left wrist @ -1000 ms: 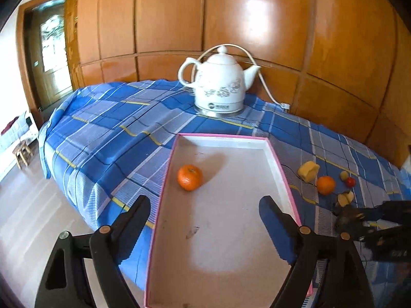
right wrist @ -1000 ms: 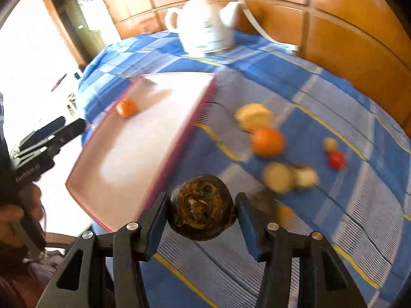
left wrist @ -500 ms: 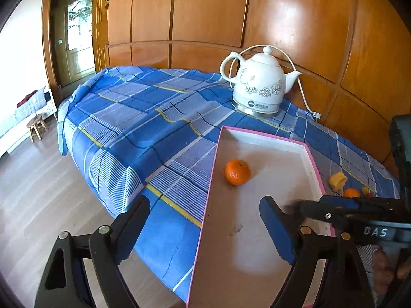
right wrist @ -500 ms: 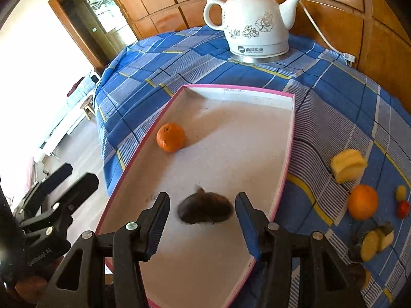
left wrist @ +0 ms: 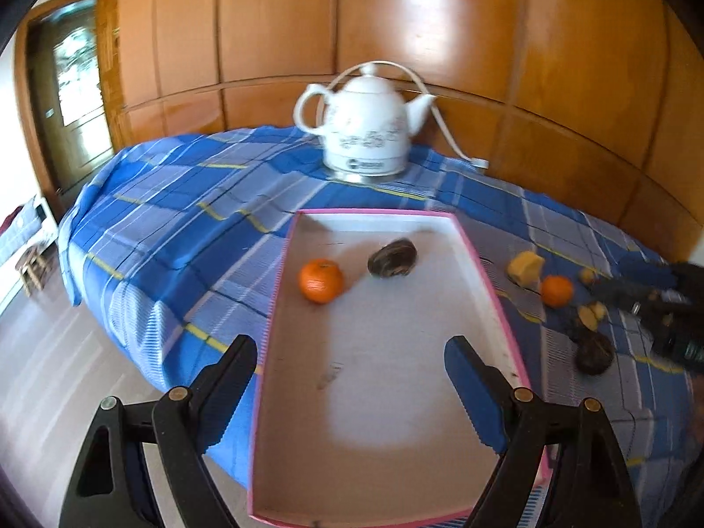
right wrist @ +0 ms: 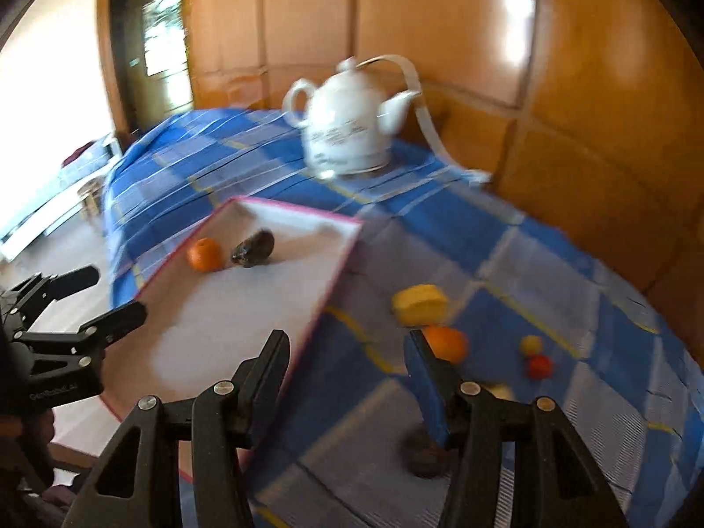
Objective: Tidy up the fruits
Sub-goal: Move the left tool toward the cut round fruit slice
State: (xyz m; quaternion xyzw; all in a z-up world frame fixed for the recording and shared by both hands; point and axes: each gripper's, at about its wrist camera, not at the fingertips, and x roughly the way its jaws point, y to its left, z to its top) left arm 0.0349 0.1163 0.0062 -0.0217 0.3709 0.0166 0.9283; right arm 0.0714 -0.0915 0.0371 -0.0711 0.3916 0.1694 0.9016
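Since a second ago the dark brown wrinkled fruit [left wrist: 392, 258] has left the right gripper [right wrist: 347, 363] and now lies in the shallow white tray with a pink rim [left wrist: 493, 290], far ahead of the left gripper [left wrist: 350, 378], just right of the small orange mandarin [left wrist: 320, 280] that lay there already. These two fruits are all the tray holds; they sit near its far end, close together but apart.

The right gripper's fingers [right wrist: 424, 378] are spread with nothing between them, and they have just been widening slightly. Between them shows the blue plaid cloth [right wrist: 484, 229], with the tray's near corner by the left finger. Just beyond the right fingertip lies a second orange mandarin [right wrist: 446, 343], with a yellow fruit chunk [right wrist: 420, 303] behind it, and a small yellow fruit [right wrist: 531, 344] and a small red fruit [right wrist: 540, 366] further right. Another dark round fruit [right wrist: 427, 457] lies under the right finger.

The left gripper's fingers [left wrist: 473, 389] stand wide apart, empty, over the tray's near half. A white ceramic electric kettle [left wrist: 365, 132] stands on the cloth beyond the tray.
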